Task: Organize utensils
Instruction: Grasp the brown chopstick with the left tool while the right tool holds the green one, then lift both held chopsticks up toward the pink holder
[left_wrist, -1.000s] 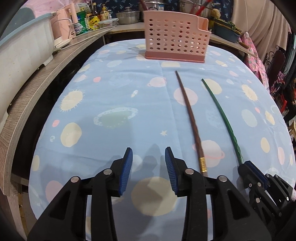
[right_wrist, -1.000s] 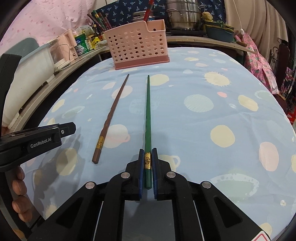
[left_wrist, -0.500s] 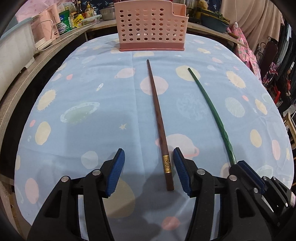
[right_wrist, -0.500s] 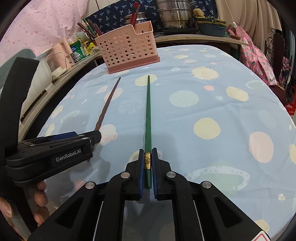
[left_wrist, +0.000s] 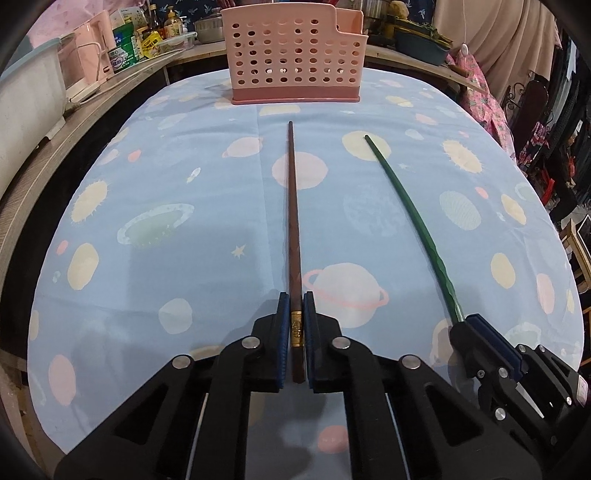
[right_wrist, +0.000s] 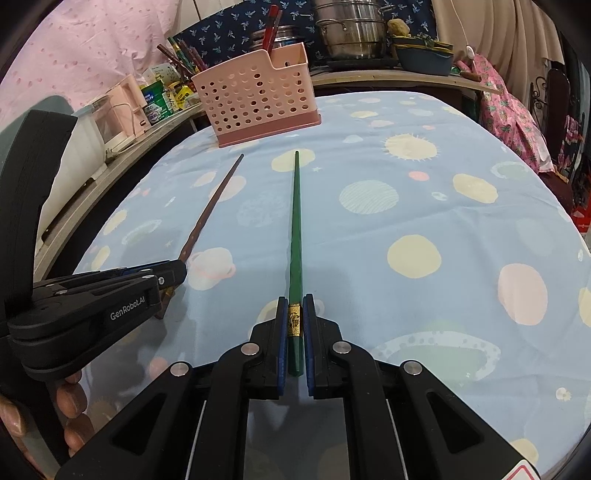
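Presently, the brown chopstick (left_wrist: 294, 229) is clamped between the jaws of the left gripper (left_wrist: 296, 325), held at its thick end by the gold band. The green chopstick (right_wrist: 295, 236) is clamped likewise by the right gripper (right_wrist: 295, 321), at the same banded end.

Both sticks are laid along their grippers' forward axes, tips pointing away toward the pink basket (left_wrist: 291, 55) at the far end of the blue tablecloth (left_wrist: 166, 184). They run roughly side by side, apart from each other, brown on the left, green on the right. Whether either is lifted clear of the cloth cannot be told.

The basket is set well ahead of both tips, upright, perforated walls facing the grippers. From the left wrist it lies nearly dead ahead of the brown stick; the left hand is judged slightly better aligned. In the right wrist view a notched corner is seen, with a red utensil (right_wrist: 272, 22) standing behind or within it; which cannot be told.

The next move is judged a forward carry, then tip-down into the basket.
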